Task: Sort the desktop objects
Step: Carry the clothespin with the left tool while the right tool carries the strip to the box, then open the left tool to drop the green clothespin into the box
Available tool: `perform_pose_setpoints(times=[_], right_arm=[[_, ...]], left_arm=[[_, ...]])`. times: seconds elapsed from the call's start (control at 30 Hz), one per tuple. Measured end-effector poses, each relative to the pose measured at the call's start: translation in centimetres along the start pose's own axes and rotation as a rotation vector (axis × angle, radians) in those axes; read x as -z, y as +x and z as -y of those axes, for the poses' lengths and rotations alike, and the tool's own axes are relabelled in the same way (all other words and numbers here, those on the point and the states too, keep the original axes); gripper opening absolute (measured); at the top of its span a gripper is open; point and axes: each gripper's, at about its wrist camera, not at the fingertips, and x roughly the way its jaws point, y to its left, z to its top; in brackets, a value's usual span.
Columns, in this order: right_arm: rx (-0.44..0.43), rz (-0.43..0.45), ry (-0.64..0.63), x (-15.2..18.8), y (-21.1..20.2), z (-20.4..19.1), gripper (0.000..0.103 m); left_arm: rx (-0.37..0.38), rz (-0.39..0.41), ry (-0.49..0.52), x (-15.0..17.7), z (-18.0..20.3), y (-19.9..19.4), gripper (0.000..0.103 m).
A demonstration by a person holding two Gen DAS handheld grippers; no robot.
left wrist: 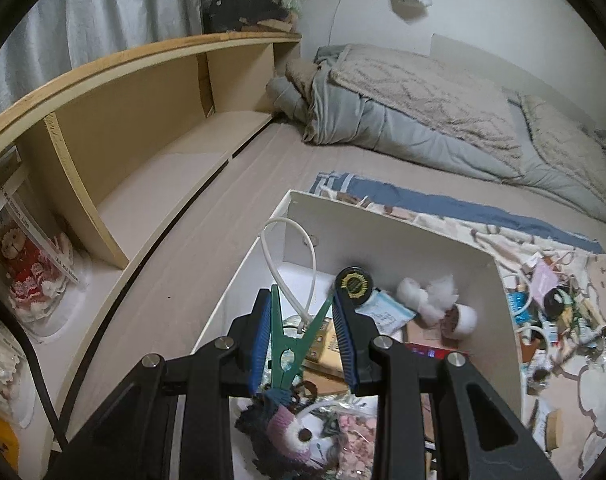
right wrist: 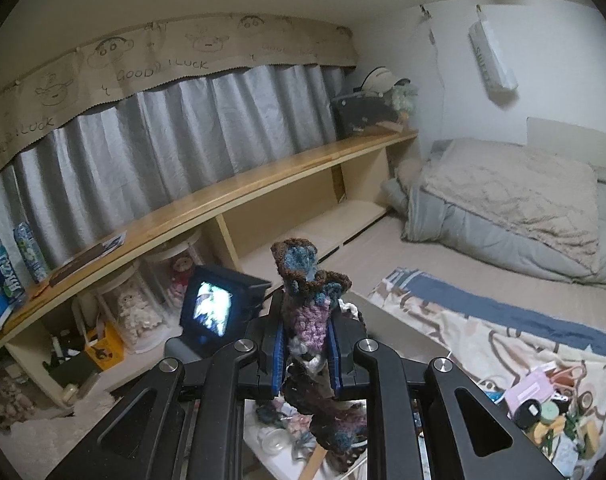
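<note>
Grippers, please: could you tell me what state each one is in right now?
Left gripper: closed on a green clothespin.
Right gripper: closed on a crocheted piece.

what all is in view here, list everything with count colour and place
clothespin: 1, green, clamped between the left gripper's pads above the box
crochet piece: 1, purple, blue and brown, clamped in the right gripper
box: 1, white, open on the bed, holding small items
round tin: 1, black with gold label, inside the box
cotton wad: 1, white, inside the box
cord loop: 1, white, rising out of the box
clutter pile: many, mixed colours, on the patterned cloth right of the box
folded blanket: 1, grey and beige, far end of the bed
bottles: 2, blue-labelled, on the wooden shelf
left gripper: 1, black with blue pads
right gripper: 1, black with blue pads
</note>
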Motion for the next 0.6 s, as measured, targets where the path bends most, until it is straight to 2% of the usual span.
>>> perform_pose_setpoints(times=[0.1, 0.2, 0.23, 0.27, 0.3, 0.47, 0.6], right_arm=[[-0.011, -0.003, -0.008, 0.3, 0.4, 0.0, 0.018], [-0.017, -0.009, 0.001, 0.6, 0.9, 0.2, 0.018], [-0.017, -0.011, 0.005, 0.6, 1.1, 0.3, 0.018], [-0.016, -0.017, 0.010, 0.7, 1.4, 0.4, 0.018], [-0.015, -0.021, 0.010, 0.7, 1.6, 0.4, 0.018], [-0.013, -0.039, 0.008, 0.9, 2.5, 0.5, 0.018], [-0.014, -0.040, 0.011, 0.7, 3.0, 0.7, 0.018]], left_arm=[[-0.015, -0.023, -0.008, -0.4, 0.0, 1.0, 0.031], [-0.035, -0.008, -0.015, -0.9, 0.0, 1.3, 0.031], [-0.055, -0.004, -0.024, -1.1, -0.1, 1.5, 0.045], [-0.078, -0.004, -0.036, -1.2, -0.3, 1.6, 0.073], [-0.099, 0.007, -0.059, -1.2, -0.6, 1.6, 0.080], [-0.097, 0.033, -0.103, -1.2, -2.0, 1.2, 0.081], [-0.100, 0.047, -0.086, -0.9, -2.7, 0.6, 0.081]])
